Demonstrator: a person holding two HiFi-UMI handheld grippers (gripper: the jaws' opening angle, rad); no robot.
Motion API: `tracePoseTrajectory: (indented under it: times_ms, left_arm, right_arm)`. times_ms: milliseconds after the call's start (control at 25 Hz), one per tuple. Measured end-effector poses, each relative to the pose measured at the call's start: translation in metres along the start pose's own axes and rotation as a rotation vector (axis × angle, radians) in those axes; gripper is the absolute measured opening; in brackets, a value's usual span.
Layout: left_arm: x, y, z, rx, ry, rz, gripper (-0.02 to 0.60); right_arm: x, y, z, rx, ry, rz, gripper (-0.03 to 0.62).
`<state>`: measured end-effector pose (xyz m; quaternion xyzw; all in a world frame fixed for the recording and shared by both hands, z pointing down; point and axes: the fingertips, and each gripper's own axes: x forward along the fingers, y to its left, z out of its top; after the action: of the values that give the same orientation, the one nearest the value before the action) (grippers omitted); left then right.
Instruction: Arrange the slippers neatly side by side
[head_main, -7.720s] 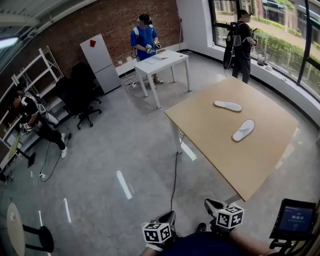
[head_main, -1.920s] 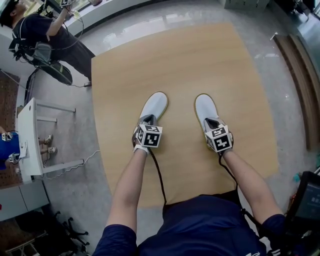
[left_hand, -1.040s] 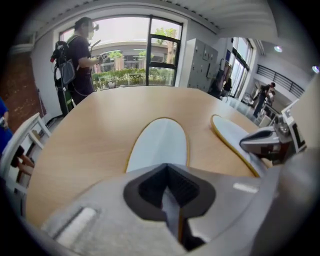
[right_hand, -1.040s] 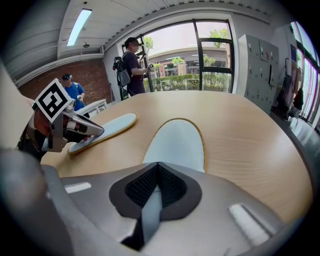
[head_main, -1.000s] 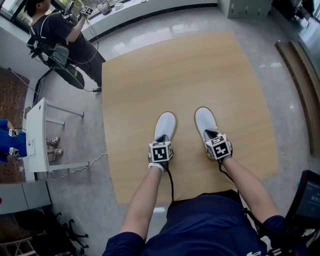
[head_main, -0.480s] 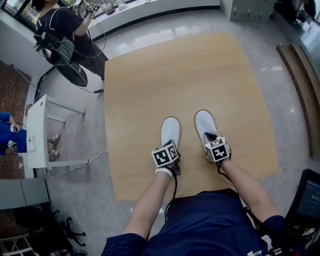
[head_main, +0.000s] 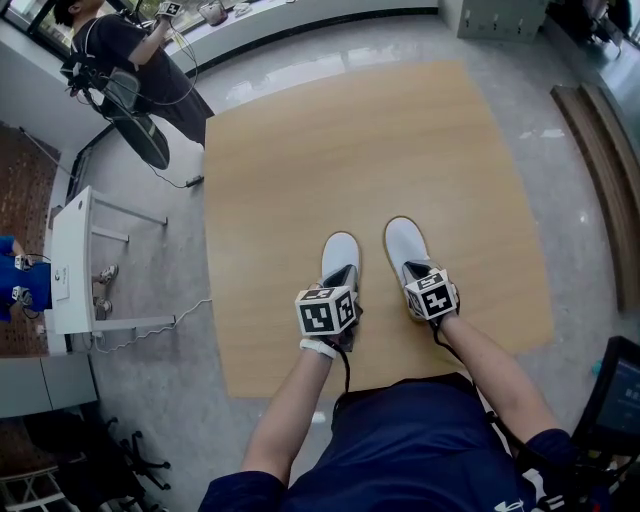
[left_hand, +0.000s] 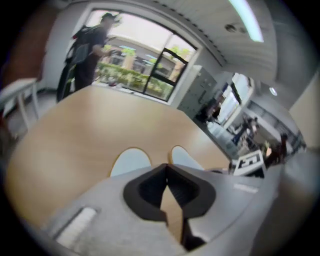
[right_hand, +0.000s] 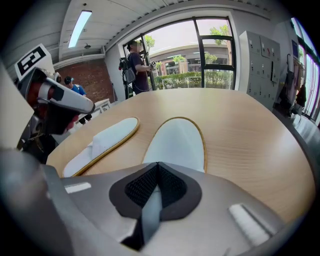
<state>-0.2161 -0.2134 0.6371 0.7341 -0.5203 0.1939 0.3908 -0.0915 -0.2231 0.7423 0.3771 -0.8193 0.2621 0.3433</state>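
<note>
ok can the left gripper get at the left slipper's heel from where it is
Probably yes: the left gripper hangs right at the heel end of the left slipper, with nothing between them. Its fingers are together and empty, so they would have to open first.

We're in a big open-plan office turned test lab. Polished grey floor (head_main: 170, 260) all round, a loose cable (head_main: 160, 335) snaking across it. A wide wooden table (head_main: 380, 130) sits in the middle, with a small white table (head_main: 70, 260) off its left edge. Black office chairs (head_main: 130, 455) are bunched at the lower left. Past the far left corner, a person in black (head_main: 130, 60) wears a backpack rig. Full-height windows (right_hand: 200, 50) look out on greenery. There's a brick wall (right_hand: 92, 75), a ceiling strip light (right_hand: 78, 29), grey lockers (right_hand: 257, 60) and a screen (head_main: 620, 395) at the right.
</note>
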Motion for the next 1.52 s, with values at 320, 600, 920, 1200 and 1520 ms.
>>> tracePoseTrajectory:
  times_ms: [320, 600, 920, 1200, 1520]
  left_arm:
    - [0.036, 0.042, -0.066, 0.881, 0.338, 0.063, 0.003]
    - [0.040, 0.049, -0.090, 0.714, 0.222, 0.154, 0.003]
    - [0.042, 0.028, -0.099, 0.632, 0.208, 0.160, 0.003]
    - [0.049, 0.017, -0.100, 0.531, 0.208, 0.152, 0.003]
    - [0.055, 0.004, -0.104, 0.571, 0.213, 0.115, 0.003]
  right_arm:
    - [-0.004, 0.008, 0.005, 0.001, 0.008, 0.000, 0.006]
    - [-0.003, 0.009, -0.003, -0.004, 0.003, -0.011, 0.006]
    - [-0.003, 0.010, -0.007, 0.008, 0.006, -0.021, 0.006]
    - [-0.001, 0.015, -0.011, 0.044, 0.018, -0.016, 0.006]
    - [-0.002, 0.030, -0.018, 0.152, 0.039, 0.014, 0.006]
